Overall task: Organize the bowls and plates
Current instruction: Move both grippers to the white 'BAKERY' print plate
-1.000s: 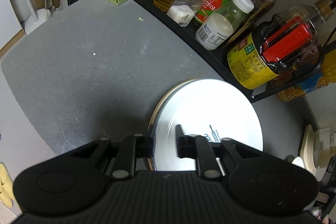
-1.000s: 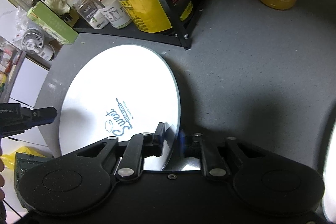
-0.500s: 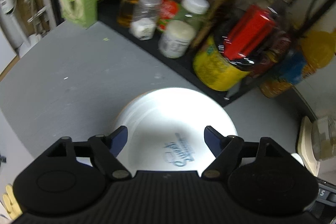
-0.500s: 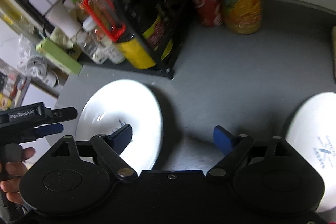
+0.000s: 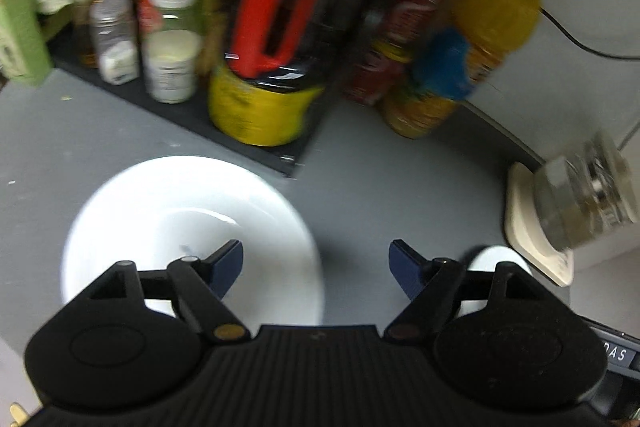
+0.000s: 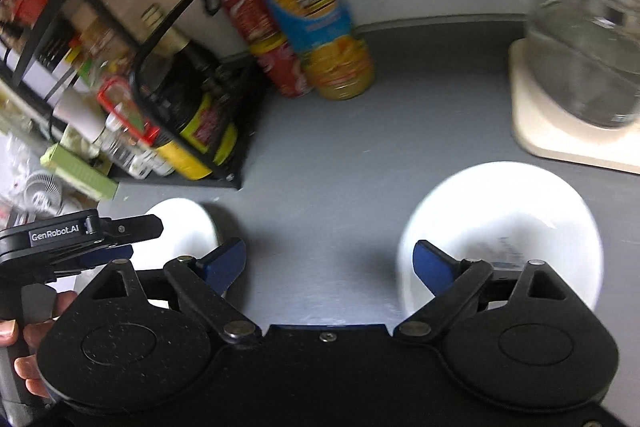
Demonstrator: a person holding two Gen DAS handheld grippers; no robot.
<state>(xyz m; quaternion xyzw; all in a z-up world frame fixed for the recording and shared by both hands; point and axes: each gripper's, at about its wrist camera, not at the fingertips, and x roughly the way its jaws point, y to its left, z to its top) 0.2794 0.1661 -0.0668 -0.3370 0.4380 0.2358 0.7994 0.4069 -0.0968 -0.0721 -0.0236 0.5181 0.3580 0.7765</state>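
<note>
While both tools, left tool (image 5: 316, 259) and right tool (image 6: 330, 259), gape empty after opening, two white plates (image 5: 188, 223) (image 6: 504, 223) (nothing on them) rest on the desk (image 6: 332, 155).

Glossy white ceramic plate (image 5: 172, 195) lies on a matt grey countertop (image 5: 360, 187), speckled and smooth.

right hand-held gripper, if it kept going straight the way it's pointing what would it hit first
Most likely the bare grey counter. The right hand-held gripper is open, with nothing between its fingers. One white plate lies off to its right and another white plate to its left. Depth is hard to judge here.
</note>
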